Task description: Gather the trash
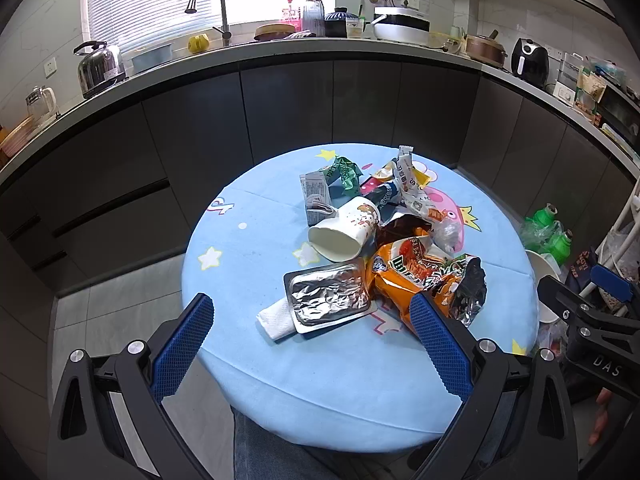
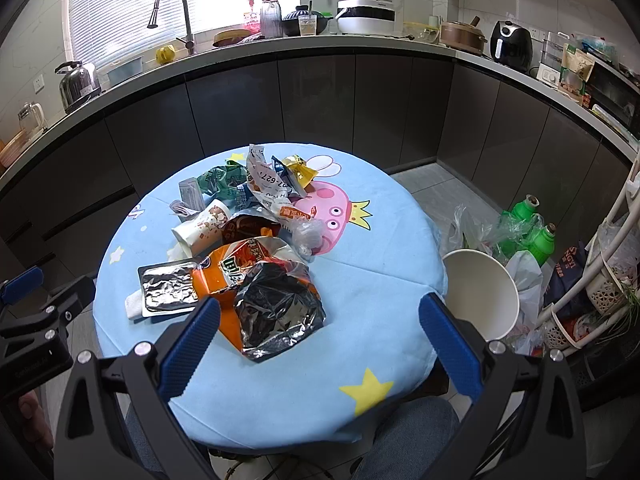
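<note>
Poised to begin, I hold my left gripper (image 1: 312, 344) and right gripper (image 2: 320, 344) with jaws apart and empty over the round table (image 2: 280, 392), the orange snack bag (image 2: 256, 276) at twelve o'clock (likely first pick), white bucket (image 2: 480, 296) at three.

the left gripper (image 1: 312, 344) hangs level with its blue-padded fingers (image 1: 182, 350) spread wide, nothing between them. the right gripper (image 2: 320, 344) sits in the same pose, its fingers (image 2: 450, 350) wide apart and empty. the two are side by side, each one's black frame showing at the edge of the other's view. a hand (image 2: 30, 420) grips the left handle, partly hidden.
</note>
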A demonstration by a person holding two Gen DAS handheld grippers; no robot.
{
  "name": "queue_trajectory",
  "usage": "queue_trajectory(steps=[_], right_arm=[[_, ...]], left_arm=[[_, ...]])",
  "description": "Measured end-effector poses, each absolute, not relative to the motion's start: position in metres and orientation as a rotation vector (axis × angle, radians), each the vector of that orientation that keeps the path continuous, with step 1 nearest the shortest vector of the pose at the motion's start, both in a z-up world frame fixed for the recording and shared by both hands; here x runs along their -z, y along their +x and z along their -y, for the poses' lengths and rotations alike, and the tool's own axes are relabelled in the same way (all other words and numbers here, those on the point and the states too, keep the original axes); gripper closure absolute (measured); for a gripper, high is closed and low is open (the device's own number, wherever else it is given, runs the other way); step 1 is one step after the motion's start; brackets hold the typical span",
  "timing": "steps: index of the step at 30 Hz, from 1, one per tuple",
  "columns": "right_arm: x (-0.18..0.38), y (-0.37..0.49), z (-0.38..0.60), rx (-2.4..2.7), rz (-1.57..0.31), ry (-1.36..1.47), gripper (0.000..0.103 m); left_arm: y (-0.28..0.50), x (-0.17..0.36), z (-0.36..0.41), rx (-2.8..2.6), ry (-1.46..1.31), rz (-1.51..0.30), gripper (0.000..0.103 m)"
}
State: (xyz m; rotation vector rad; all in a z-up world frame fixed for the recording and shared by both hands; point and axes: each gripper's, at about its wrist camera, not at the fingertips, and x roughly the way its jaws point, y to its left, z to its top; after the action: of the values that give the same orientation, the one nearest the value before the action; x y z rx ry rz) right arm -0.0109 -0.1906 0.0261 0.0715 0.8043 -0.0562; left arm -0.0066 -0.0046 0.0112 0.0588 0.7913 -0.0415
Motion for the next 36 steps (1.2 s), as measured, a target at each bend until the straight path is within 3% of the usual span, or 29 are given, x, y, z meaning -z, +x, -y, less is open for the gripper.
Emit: queue_trajectory(steps=[36], right_arm=[[-0.0238,-0.0093,0.1901,0.057,-0.806,0.071,0.003]], left_arm=[[-0.0058,-0.0108,0.0044,0.05,0.057,-0.796,0.009]])
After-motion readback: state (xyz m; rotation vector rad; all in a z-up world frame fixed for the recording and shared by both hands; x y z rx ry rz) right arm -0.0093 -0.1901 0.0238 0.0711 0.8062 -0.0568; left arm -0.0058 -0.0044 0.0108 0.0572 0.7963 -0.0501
